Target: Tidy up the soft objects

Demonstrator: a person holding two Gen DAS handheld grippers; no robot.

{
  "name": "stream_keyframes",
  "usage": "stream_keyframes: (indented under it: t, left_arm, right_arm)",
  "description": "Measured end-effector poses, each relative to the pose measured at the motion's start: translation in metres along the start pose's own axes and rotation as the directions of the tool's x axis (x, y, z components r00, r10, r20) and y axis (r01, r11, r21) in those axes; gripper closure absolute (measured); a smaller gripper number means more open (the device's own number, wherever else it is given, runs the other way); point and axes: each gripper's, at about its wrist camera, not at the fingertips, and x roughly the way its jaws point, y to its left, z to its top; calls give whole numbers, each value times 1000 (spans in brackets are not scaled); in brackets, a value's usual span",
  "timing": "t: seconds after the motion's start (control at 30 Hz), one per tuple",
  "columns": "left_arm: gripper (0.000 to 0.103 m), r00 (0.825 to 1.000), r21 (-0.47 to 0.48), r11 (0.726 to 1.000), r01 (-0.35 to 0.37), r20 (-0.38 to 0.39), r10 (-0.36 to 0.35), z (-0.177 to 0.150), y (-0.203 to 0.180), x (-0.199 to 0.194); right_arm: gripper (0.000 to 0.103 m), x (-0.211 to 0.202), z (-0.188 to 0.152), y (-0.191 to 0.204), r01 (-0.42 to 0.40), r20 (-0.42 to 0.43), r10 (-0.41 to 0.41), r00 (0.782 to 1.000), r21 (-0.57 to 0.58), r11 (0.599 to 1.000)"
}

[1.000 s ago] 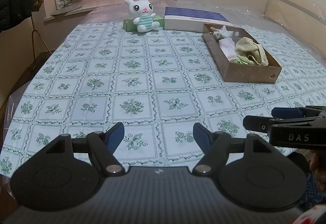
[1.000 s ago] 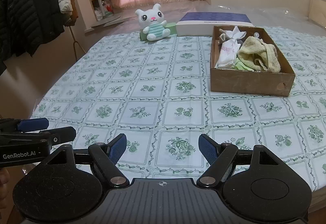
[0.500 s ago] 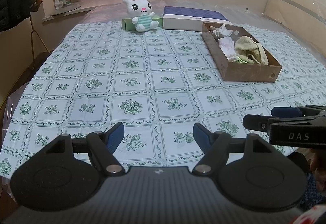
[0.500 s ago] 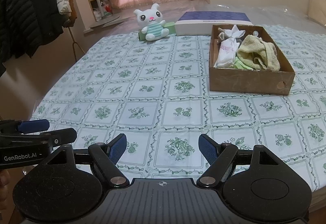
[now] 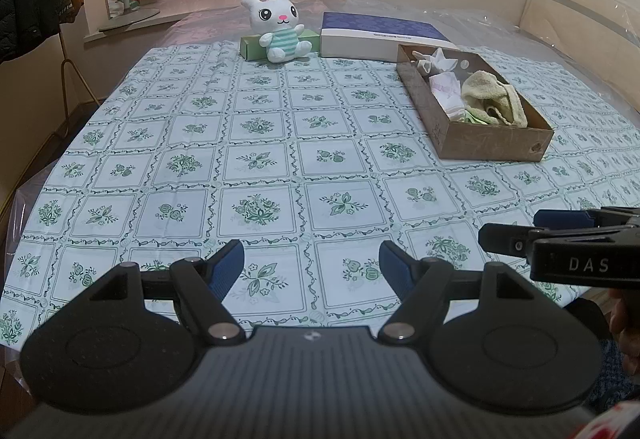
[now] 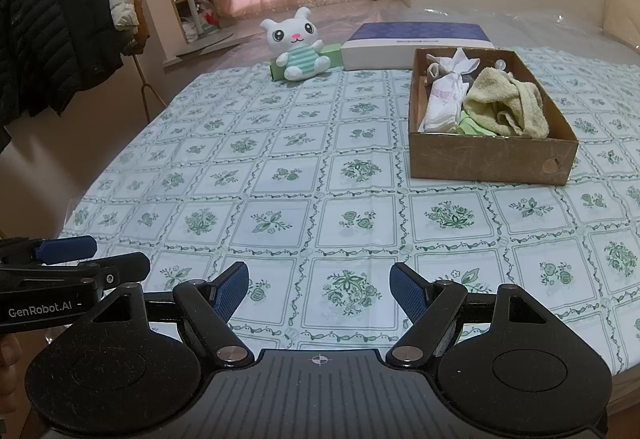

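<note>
Both claws (image 5: 311, 264) agape, seemingly empty

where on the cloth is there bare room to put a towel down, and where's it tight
The widest free patch is the tablecloth between both open grippers, the plush bunny and the cardboard box. The strip left of the bunny is bare too. It is crowded along the far edge, where the bunny, green box and blue box sit close together.

Green box (image 5: 250, 46) partly hidden behind plush rabbit (image 5: 279, 26); green cloth (image 6: 474, 127) mostly buried under towel (image 6: 504, 101).
</note>
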Motion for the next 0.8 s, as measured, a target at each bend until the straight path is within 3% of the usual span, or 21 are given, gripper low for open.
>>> stream_keyframes:
  t: [0.8]
  left_arm:
    - [31,1000,0,1000,0,-1,0,0,-1,0]
  right_arm:
    - [26,0,0,0,1,-2,-1,1000,5,1000]
